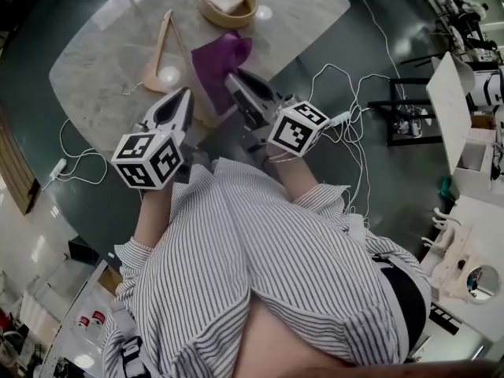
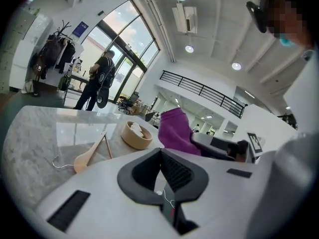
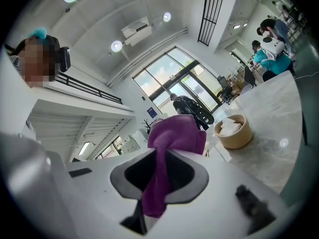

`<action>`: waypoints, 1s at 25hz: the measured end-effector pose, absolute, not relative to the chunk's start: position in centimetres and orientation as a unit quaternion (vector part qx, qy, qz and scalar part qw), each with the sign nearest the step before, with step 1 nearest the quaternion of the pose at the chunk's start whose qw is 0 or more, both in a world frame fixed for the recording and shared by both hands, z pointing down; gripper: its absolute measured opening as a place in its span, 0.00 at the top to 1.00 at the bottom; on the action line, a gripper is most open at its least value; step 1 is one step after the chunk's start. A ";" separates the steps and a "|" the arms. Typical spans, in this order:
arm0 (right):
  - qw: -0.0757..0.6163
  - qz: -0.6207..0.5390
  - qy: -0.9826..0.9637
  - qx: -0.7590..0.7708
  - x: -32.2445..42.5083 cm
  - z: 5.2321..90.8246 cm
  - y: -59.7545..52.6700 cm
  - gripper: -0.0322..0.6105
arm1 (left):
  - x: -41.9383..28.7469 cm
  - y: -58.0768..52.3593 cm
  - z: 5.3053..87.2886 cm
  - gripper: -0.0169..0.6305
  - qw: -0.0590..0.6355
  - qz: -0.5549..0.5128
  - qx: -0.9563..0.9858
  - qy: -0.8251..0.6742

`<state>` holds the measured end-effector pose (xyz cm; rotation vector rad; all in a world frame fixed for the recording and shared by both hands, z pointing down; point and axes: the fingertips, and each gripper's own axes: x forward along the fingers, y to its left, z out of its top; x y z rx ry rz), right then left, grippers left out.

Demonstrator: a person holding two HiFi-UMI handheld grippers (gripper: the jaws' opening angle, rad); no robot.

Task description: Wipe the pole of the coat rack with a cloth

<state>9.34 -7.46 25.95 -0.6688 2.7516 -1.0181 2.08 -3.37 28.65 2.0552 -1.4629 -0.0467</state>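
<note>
Marble table [image 1: 94, 61]; purple cloth [image 1: 216, 57]; grey floor [image 1: 24, 109]

No readable text anywhere. The marker cubes [image 1: 148, 161] carried only black-and-white square patterns, no letters or digits. A blue sign [image 2: 82, 29] hung high on the wall by the windows in the left gripper view and showed again in the right gripper view; whatever was printed on it was too small to read. The red-and-white labels [image 1: 88, 320] at the head view's lower left were possibly print, but illegible.
</note>
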 end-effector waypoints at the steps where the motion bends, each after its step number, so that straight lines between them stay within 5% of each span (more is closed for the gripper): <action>1: 0.062 -0.334 0.914 -0.220 8.8 25.9 -7.7 0.85 | 1.5 -3.7 28.7 0.96 0.306 -0.018 0.775 -0.553; 25: 0.032 -0.333 0.911 -0.241 2.7 26.2 -9.8 0.85 | -3.8 -7.1 28.5 0.96 0.314 -0.018 0.783 -0.537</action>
